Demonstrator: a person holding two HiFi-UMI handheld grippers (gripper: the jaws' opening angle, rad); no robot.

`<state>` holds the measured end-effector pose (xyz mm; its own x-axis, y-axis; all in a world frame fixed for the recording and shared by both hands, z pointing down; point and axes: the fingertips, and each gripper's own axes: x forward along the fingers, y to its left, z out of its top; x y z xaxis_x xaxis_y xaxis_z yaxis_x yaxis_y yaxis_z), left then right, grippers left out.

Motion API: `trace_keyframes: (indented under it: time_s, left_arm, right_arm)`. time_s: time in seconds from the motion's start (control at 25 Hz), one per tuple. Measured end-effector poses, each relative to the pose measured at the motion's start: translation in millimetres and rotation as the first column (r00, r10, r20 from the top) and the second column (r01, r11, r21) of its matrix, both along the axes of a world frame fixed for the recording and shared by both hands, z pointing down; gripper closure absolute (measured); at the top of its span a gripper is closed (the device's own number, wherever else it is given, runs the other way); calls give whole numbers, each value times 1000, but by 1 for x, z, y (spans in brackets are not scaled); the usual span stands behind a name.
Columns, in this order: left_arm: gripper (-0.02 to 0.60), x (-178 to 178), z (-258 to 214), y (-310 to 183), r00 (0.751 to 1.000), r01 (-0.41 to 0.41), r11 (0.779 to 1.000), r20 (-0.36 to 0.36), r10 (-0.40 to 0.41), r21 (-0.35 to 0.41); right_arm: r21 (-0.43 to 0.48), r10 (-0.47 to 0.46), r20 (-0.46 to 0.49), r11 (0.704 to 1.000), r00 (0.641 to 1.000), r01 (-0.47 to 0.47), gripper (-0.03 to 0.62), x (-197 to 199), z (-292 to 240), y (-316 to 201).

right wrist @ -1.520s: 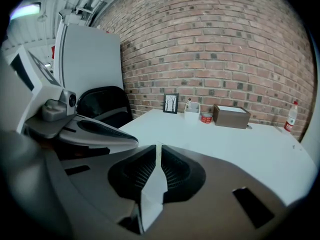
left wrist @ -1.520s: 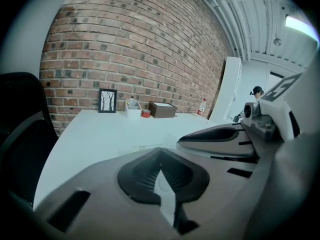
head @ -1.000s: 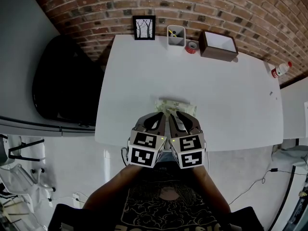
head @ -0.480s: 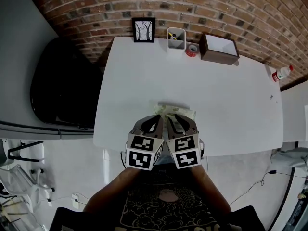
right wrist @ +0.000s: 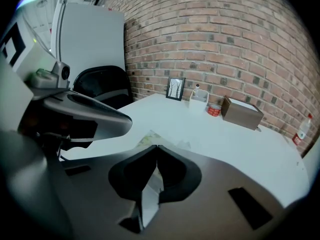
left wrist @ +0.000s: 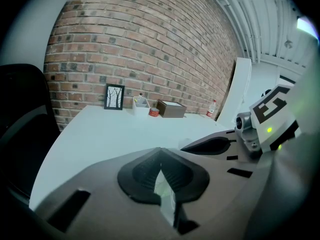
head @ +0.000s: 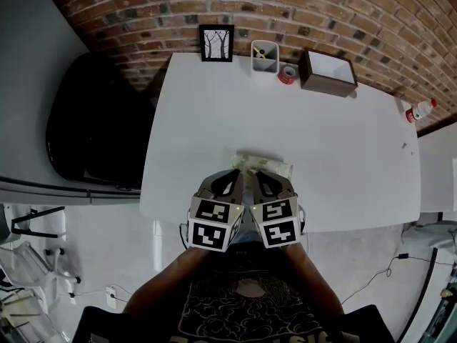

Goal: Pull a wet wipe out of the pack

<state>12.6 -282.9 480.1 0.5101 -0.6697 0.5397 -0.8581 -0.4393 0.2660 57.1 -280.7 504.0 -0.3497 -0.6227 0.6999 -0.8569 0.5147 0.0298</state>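
The wet wipe pack (head: 265, 164), pale green and flat, lies on the white table (head: 214, 120) near its front edge. Its near part is hidden under both grippers. My left gripper (head: 238, 174) and right gripper (head: 253, 174) are held side by side, almost touching, their tips over the pack's near side. In the left gripper view the left gripper (left wrist: 160, 153) has its jaws closed tip to tip. The right gripper (right wrist: 156, 149) looks the same in its own view, with a corner of the pack (right wrist: 149, 137) just beyond the tips. I see nothing clamped in either.
Along the brick wall stand a framed picture (head: 216, 43), a white pen holder (head: 263, 54), a red tape roll (head: 288, 73) and a brown box (head: 327, 71). A bottle (head: 420, 109) sits at the far right corner. A black chair (head: 93, 120) stands left of the table.
Both grippers have stayed side by side over the pack's near side. Only the head view has shifted slightly.
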Motion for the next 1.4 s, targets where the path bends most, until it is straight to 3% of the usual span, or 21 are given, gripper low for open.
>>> trace_keyframes:
  time_s: [0.92,1.4]
  left_arm:
    - [572,2,-14,18,999,-48,998,-10,49,36]
    - [572,9,-29,34,996,-84,994,-25,86,71]
  right_arm:
    - [87,107,136,989,985,-120,577,17,-40,2]
    - [155,138,158,974,978,-162,579,21,-69,8]
